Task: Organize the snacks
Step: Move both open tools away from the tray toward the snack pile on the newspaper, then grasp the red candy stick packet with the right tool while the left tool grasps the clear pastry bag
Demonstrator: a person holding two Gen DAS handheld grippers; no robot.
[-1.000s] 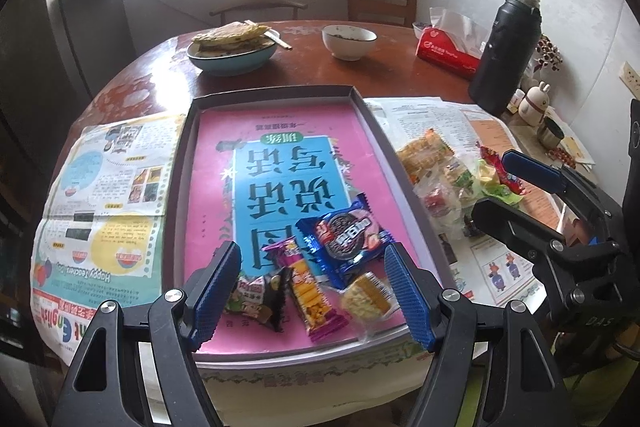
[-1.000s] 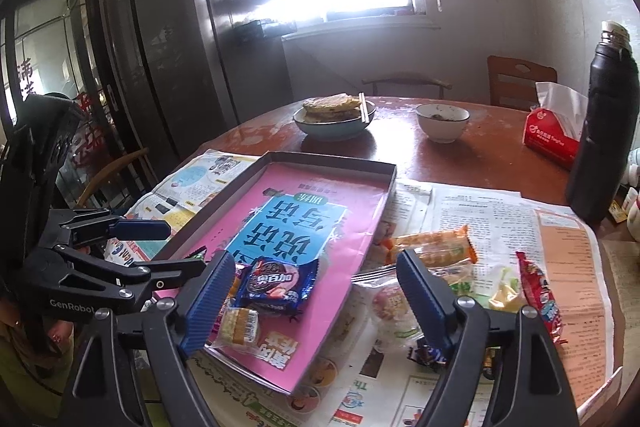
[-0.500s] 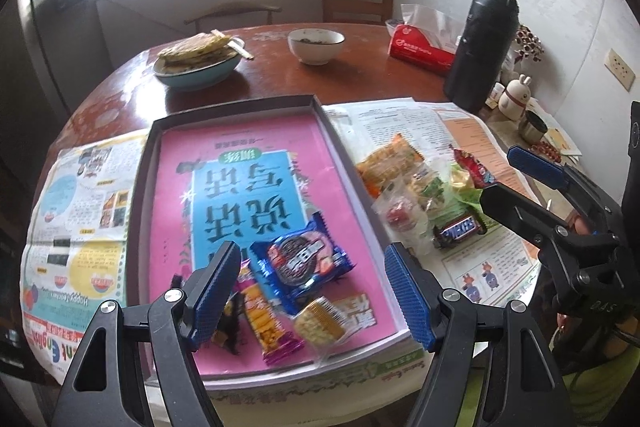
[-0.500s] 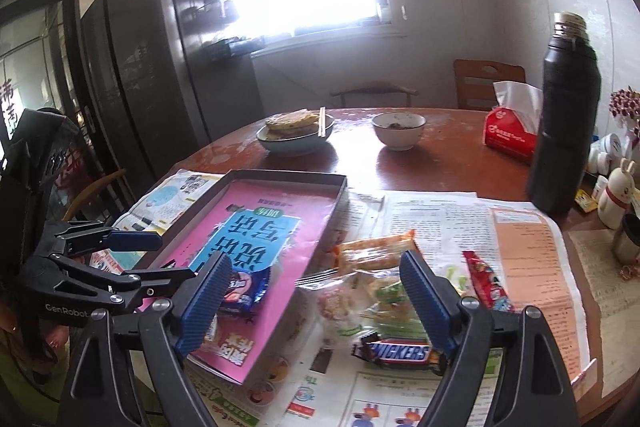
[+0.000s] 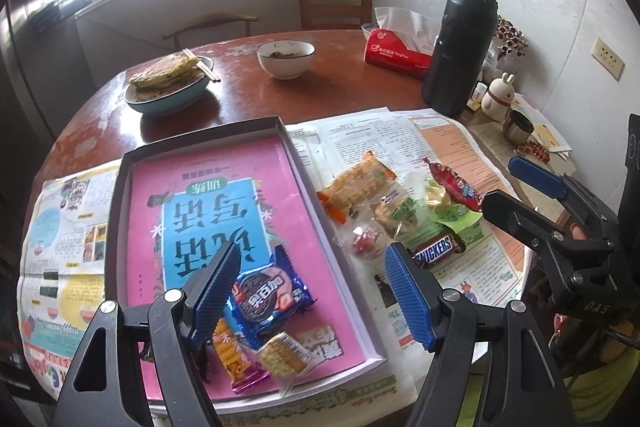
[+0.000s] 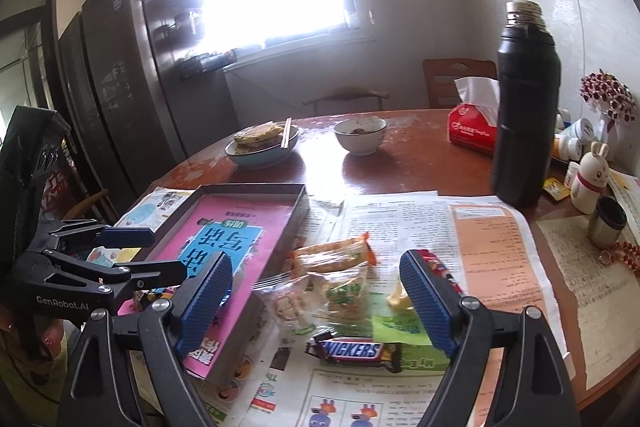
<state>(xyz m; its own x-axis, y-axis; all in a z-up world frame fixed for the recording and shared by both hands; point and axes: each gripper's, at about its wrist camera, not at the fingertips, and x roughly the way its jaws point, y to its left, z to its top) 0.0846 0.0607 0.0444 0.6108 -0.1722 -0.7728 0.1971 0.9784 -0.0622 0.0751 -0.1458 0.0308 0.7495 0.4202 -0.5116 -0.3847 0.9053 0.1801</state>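
A shallow dark tray [image 5: 124, 187] with a pink lining [image 6: 298, 203] holds a blue cookie pack [image 5: 268, 297], an orange wafer bar [image 5: 232, 355] and a cracker pack [image 5: 282, 349] at its near end. On the newspaper to its right lies a heap of loose snacks: a Snickers bar [image 5: 434, 249] [image 6: 354, 349], an orange biscuit pack [image 5: 356, 185] [image 6: 332, 255], a red packet [image 5: 454, 185] and clear-wrapped sweets [image 6: 344, 297]. My left gripper [image 5: 316, 293] is open and empty above the tray's near right corner. My right gripper [image 6: 316, 303] is open and empty above the heap.
A tall black flask [image 5: 460, 47] [image 6: 522, 107], red tissue pack [image 5: 396, 51], white bowl [image 5: 286, 59] and dish of flatbread with chopsticks [image 5: 168, 83] stand on the round wooden table. A rabbit figurine [image 6: 592, 179] and small cup [image 6: 606, 221] sit at the right edge.
Both grippers have moved to the right, from over the tray towards the snack heap. The Snickers bar has come into both views. Both grippers stayed open and empty.
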